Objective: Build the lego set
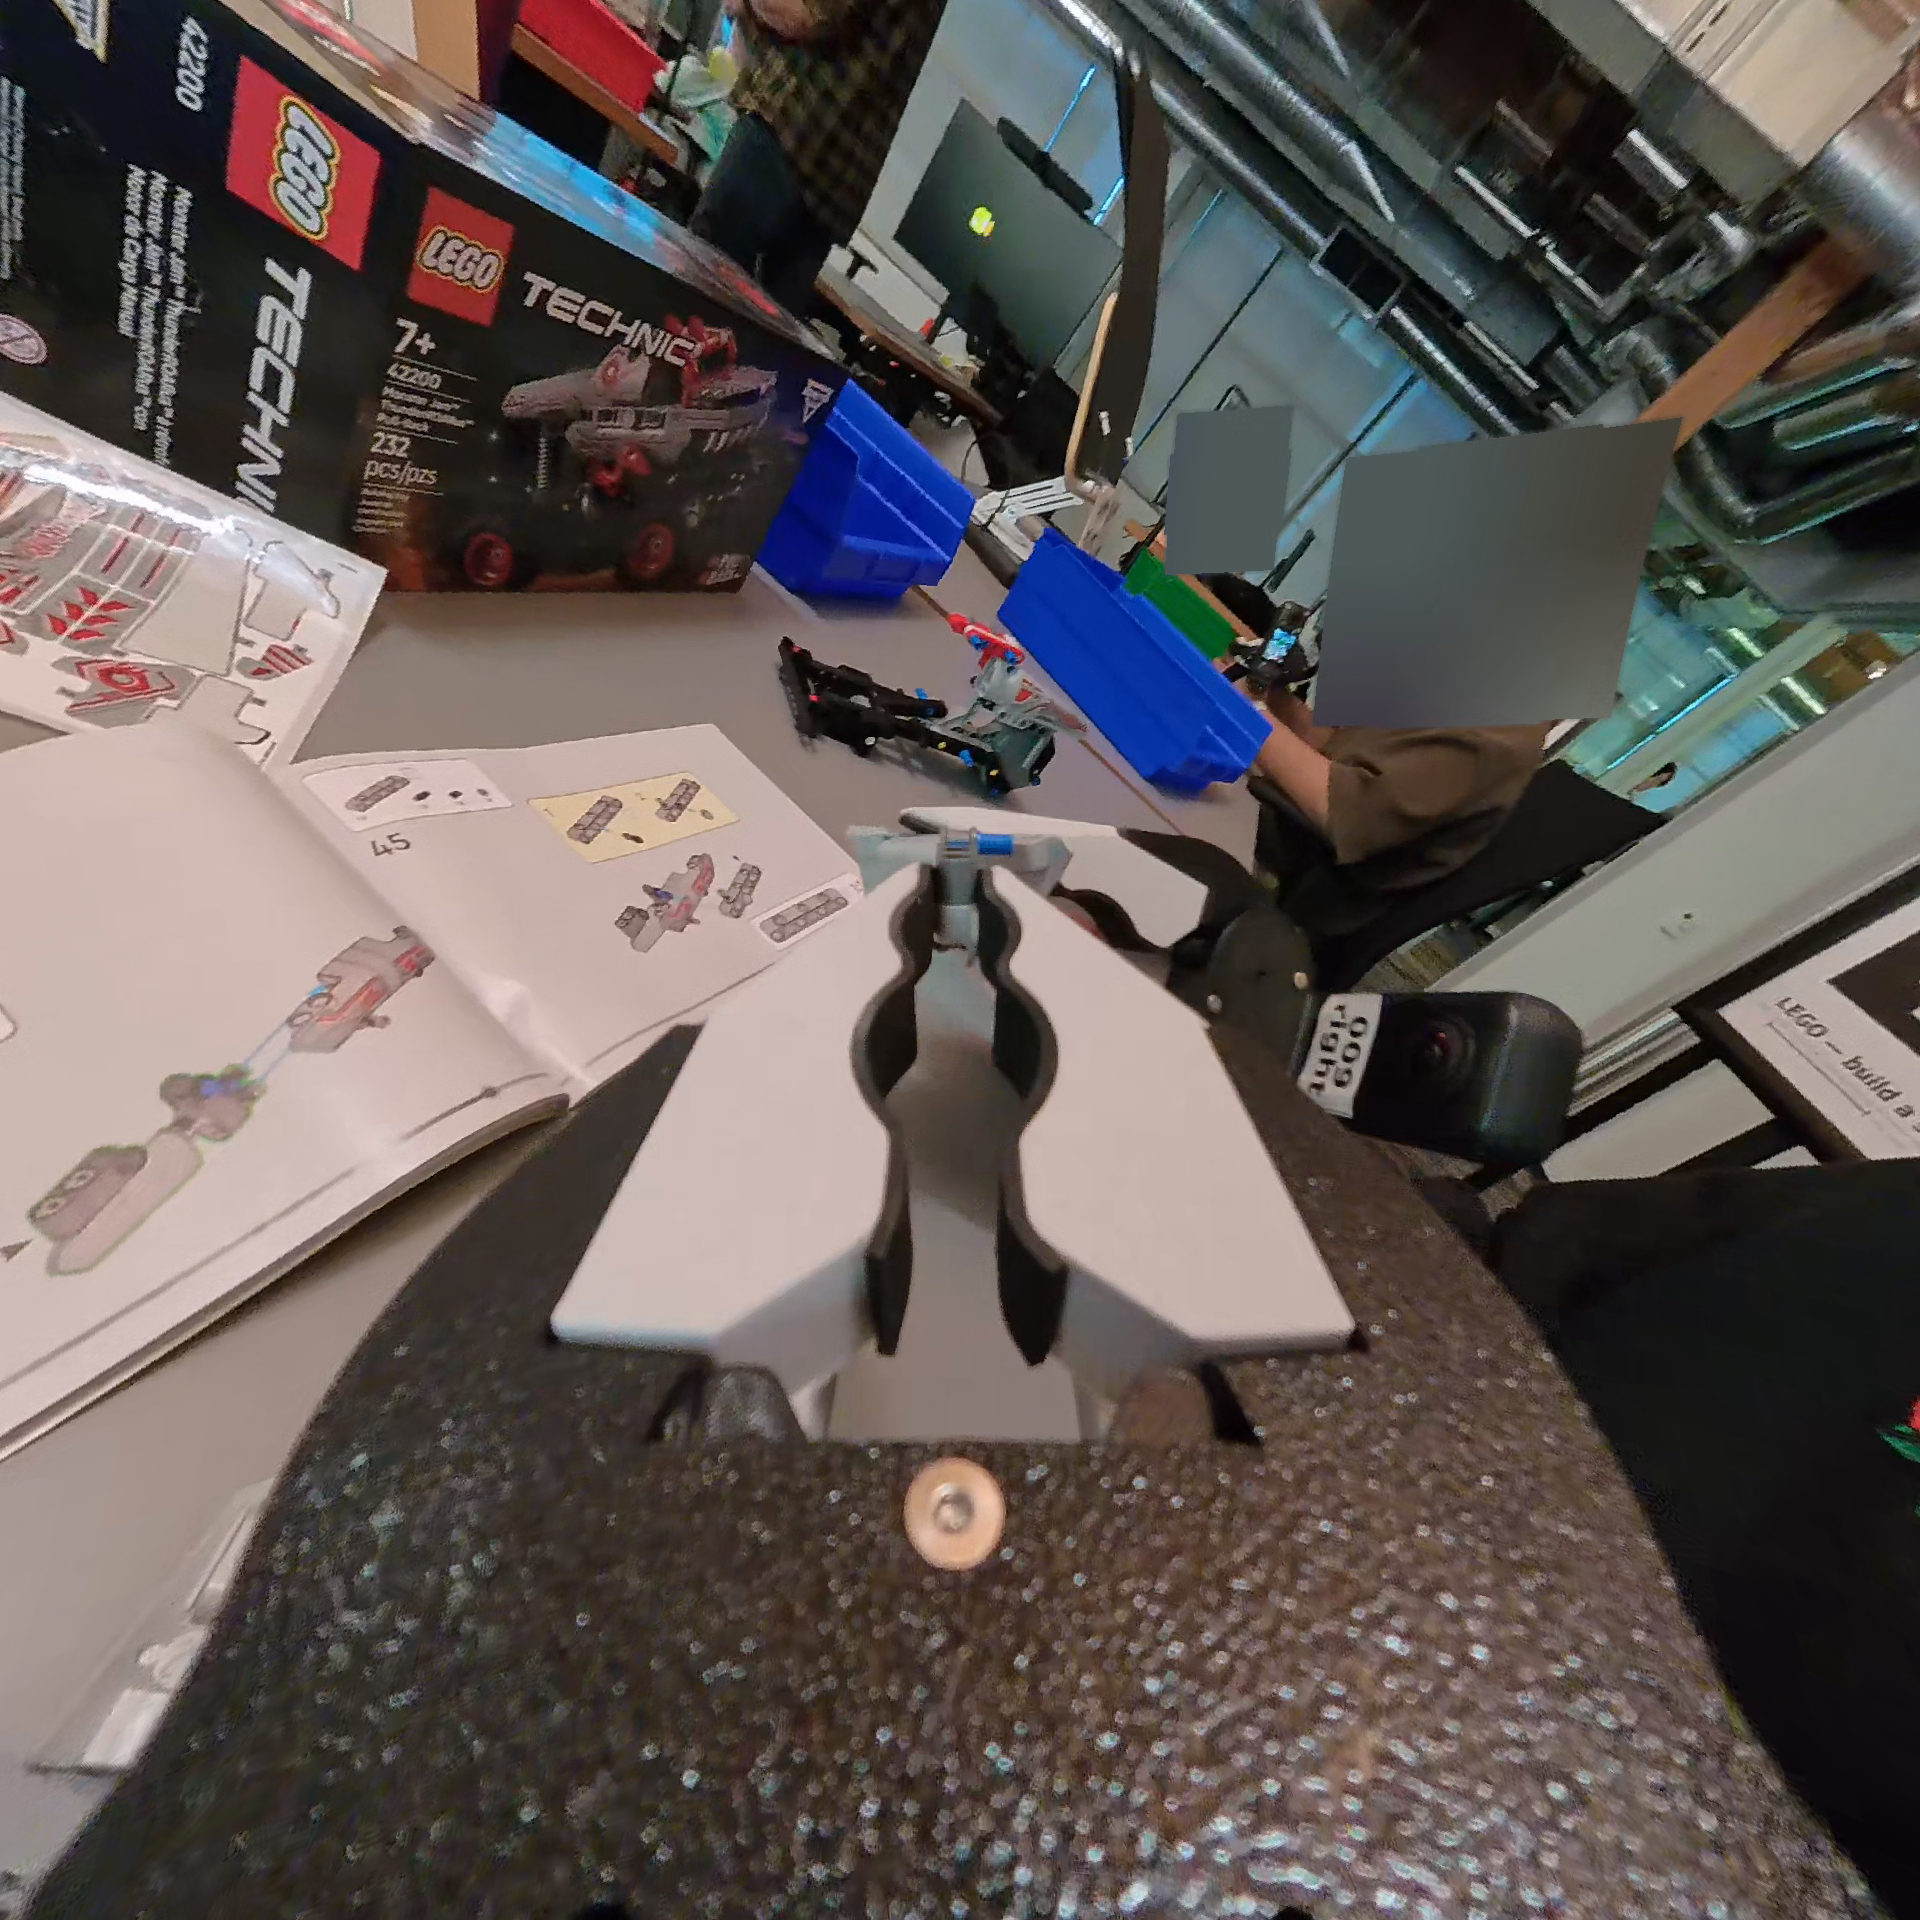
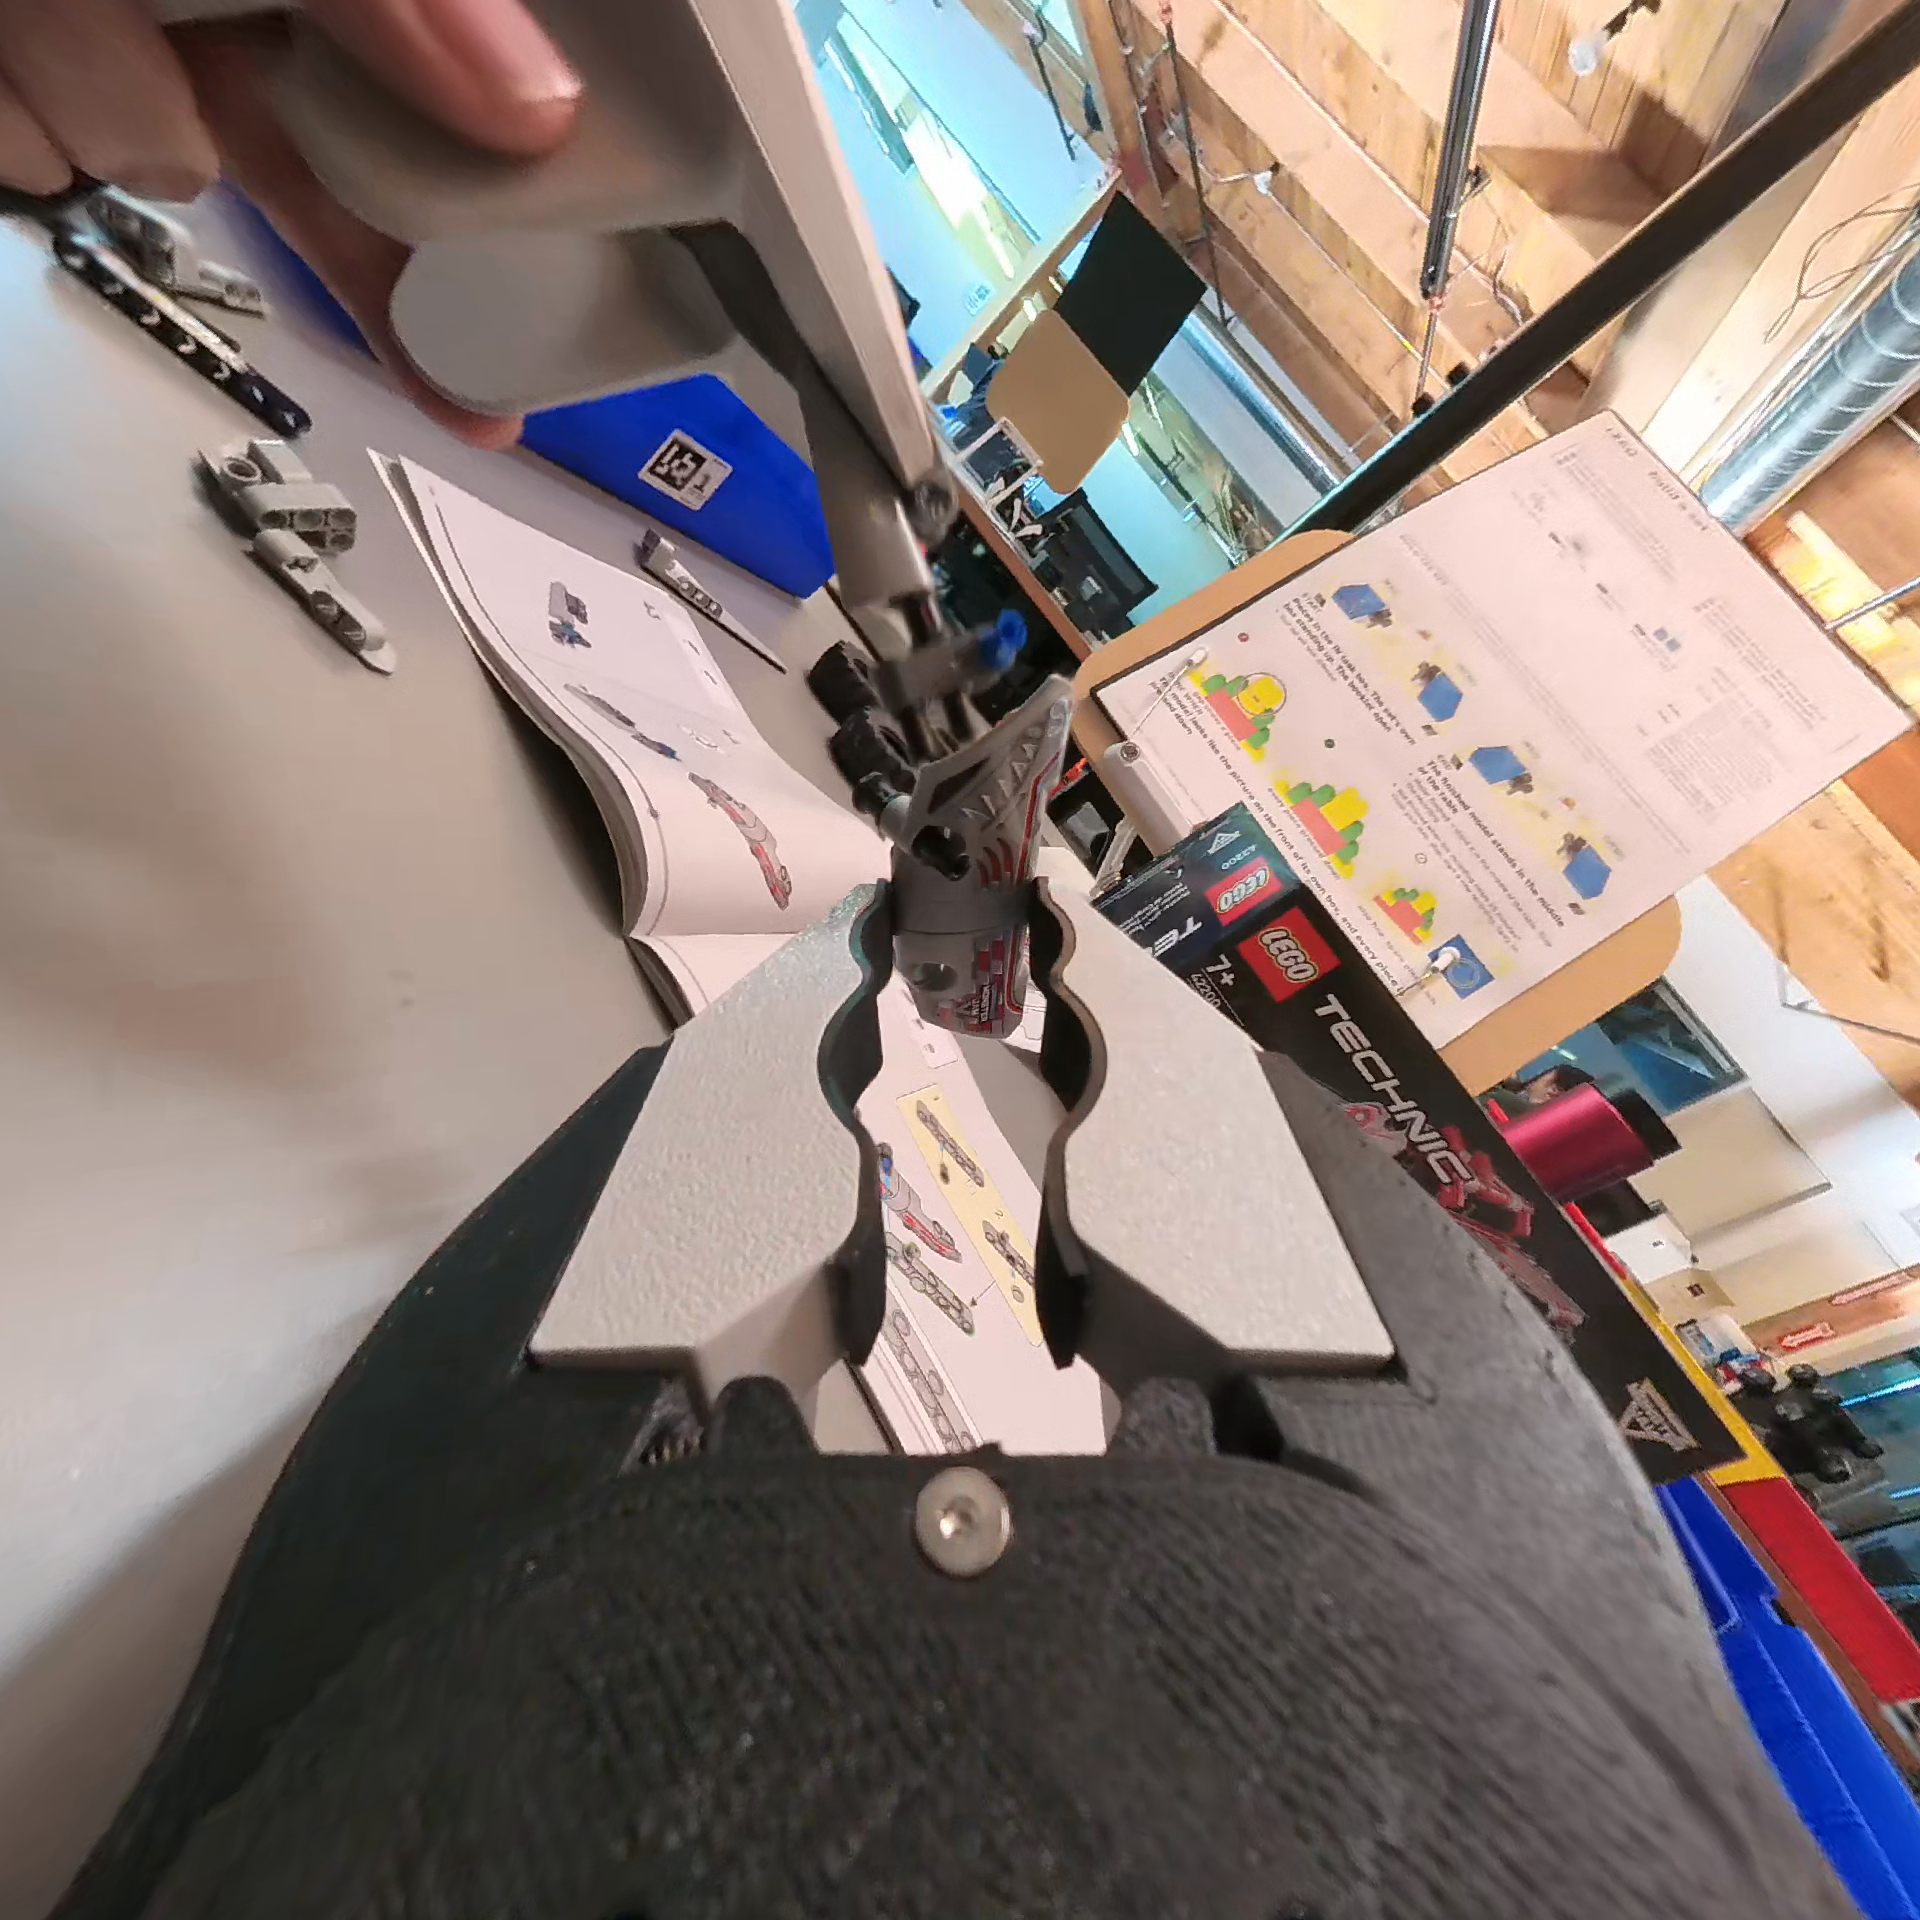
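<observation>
Pinching a grey-and-red panel (image 2: 971, 914) upright at its tips, the right hand-held gripper (image 2: 961, 935) faces the left hand-held gripper (image 1: 956, 904) at 12 o'clock, which is clamped on a small grey piece with a blue pin (image 1: 961, 862). Beyond lie the booklet (image 1: 312, 987), grey bench (image 1: 582, 665), and box (image 1: 499, 343) at 11 o'clock.

Your grey panel with red stickers (image 2: 971, 914) stands tilted; the half-built black chassis (image 1: 904, 717) lies on the table.
</observation>
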Available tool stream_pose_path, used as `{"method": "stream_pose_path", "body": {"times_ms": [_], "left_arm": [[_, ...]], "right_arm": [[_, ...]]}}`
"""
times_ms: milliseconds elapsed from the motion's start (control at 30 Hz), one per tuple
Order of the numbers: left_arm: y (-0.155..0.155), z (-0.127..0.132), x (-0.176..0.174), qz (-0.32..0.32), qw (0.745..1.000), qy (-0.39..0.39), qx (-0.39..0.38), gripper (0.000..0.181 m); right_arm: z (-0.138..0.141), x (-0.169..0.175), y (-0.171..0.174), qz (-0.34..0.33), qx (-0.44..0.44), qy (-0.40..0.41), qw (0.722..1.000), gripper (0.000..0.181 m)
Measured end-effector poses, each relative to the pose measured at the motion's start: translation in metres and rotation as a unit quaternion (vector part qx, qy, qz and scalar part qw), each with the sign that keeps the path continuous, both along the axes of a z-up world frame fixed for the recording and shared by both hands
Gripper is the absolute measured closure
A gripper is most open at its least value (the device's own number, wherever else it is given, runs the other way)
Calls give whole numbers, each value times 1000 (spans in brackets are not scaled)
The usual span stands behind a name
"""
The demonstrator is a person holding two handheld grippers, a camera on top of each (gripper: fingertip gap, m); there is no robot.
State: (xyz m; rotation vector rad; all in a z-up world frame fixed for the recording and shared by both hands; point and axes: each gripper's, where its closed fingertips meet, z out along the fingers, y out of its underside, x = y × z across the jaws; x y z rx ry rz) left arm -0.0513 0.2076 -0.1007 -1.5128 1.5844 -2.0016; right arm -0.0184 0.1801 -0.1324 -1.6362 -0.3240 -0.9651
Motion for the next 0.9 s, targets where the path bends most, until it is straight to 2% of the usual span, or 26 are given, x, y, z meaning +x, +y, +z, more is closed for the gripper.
{"method": "stream_pose_path", "body": {"times_ms": [467, 900], "left_arm": [[-9, -4, 4, 44, 997, 9, 59, 176], [-22, 3, 0, 26, 999, -6, 47, 171]], "right_arm": [[-3, 1, -13, -15, -20, -33, 999, 157], [1, 2, -15, -25, -13, -54, 998, 157]]}}
